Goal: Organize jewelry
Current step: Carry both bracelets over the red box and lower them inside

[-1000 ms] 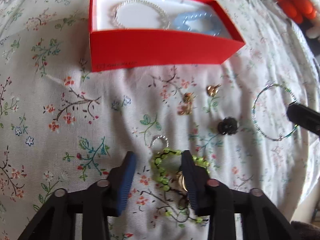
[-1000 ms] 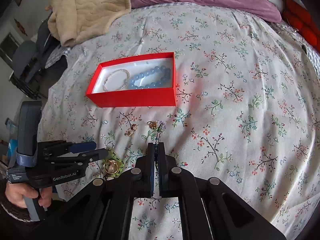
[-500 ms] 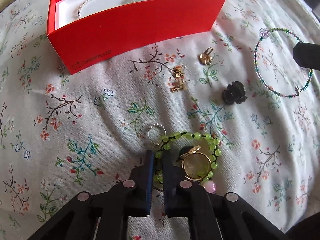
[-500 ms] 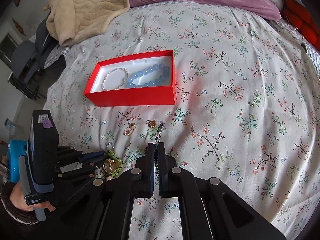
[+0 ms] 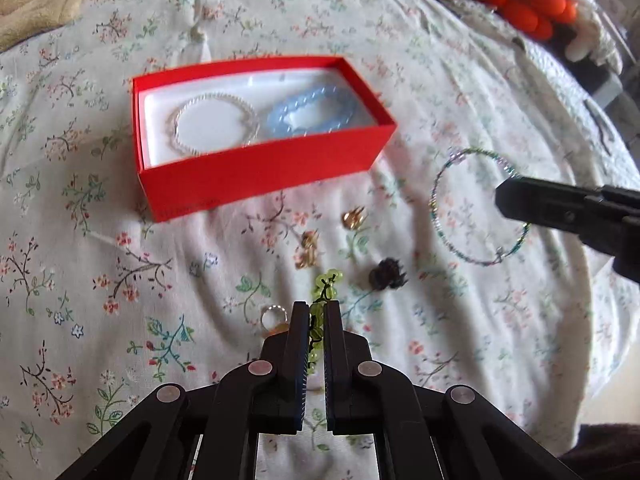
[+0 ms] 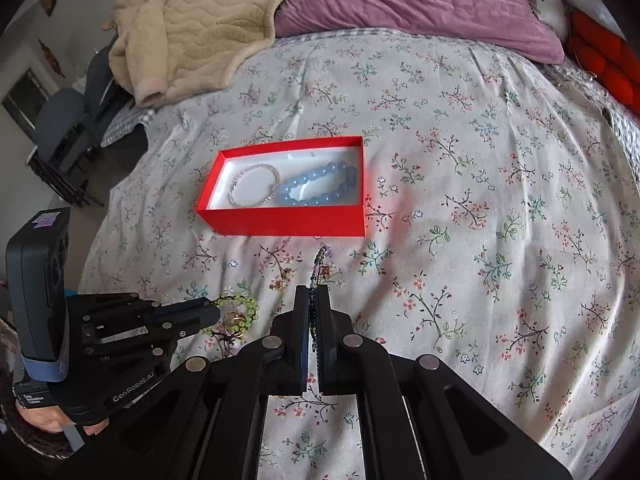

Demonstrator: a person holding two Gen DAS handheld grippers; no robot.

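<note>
green bracelet (image 5: 325,280): pinched in left gripper (image 5: 316,314), beads poking out past the tips; lower part hidden between fingers
left gripper state: clamped on green bracelet, lifted off bedspread (image 5: 120,280)
left gripper pose: pointing steeply down; in right view, tips side-on, hand (image 6: 48,420) partly cut off at frame edge
gold ring (image 6: 235,320): hanging inside green loop in right view; hidden in left view
thin bracelet (image 5: 476,208): gripped on its rim by right gripper (image 6: 314,300); seen edge-on in right view, so beads hard to read
right gripper state: closed on thin bracelet, pointing steeply down
box (image 5: 256,172): red, open, beyond both grippers, well apart from tips
in box: white bracelet (image 5: 216,124) left, blue bracelet (image 5: 312,110) right, just beside each other
loose on bedspread: gold bits (image 5: 310,244), blurred; dark piece (image 5: 386,274), blurred; silver ring (image 5: 274,316) just beside left tips
far edge: beige blanket (image 6: 200,28), purple pillow (image 6: 420,0)
</note>
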